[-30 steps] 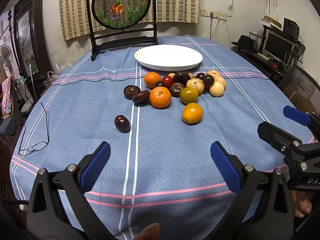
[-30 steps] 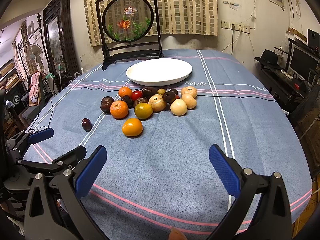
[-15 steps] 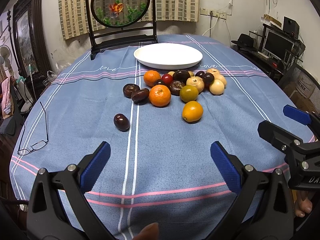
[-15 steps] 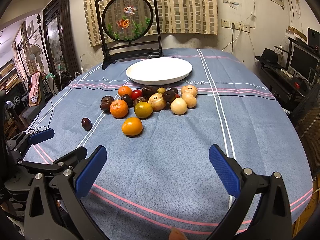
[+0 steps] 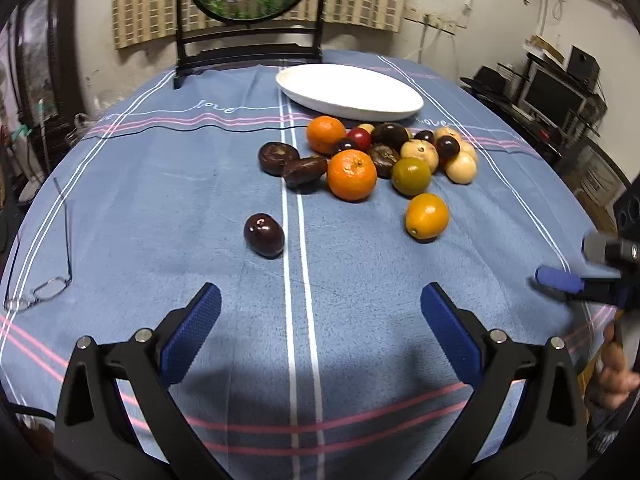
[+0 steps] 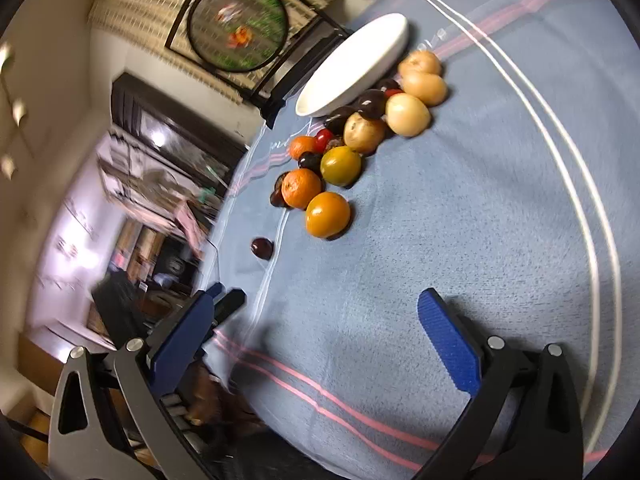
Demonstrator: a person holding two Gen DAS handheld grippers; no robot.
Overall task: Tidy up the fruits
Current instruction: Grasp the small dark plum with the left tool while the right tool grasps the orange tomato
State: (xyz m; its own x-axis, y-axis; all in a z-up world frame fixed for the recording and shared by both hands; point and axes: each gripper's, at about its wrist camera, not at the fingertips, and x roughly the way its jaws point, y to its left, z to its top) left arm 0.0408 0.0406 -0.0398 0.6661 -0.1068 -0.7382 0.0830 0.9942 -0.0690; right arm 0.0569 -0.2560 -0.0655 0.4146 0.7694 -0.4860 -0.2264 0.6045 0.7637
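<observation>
A pile of fruit lies mid-table: oranges (image 5: 351,175), a green-yellow citrus (image 5: 411,176), pale round fruits (image 5: 461,168) and dark plums. One yellow-orange fruit (image 5: 426,216) and one dark plum (image 5: 264,235) lie apart, nearer me. A white oval plate (image 5: 349,91) stands behind the pile, empty. My left gripper (image 5: 318,326) is open and empty, short of the plum. My right gripper (image 6: 320,336) is open and empty, rolled sideways, short of the yellow-orange fruit (image 6: 328,214). The plate (image 6: 352,66) and pile also show in the right wrist view.
A blue striped cloth (image 5: 160,208) covers the round table. Eyeglasses (image 5: 44,264) lie near its left edge. A framed round goldfish screen (image 5: 248,4) stands behind the plate. A desk with a monitor (image 5: 556,100) stands off to the right.
My left gripper has moved forward toward the fruit, which looks larger. My right gripper has rolled sharply sideways and moved closer to the pile; its view is tilted and blurred.
</observation>
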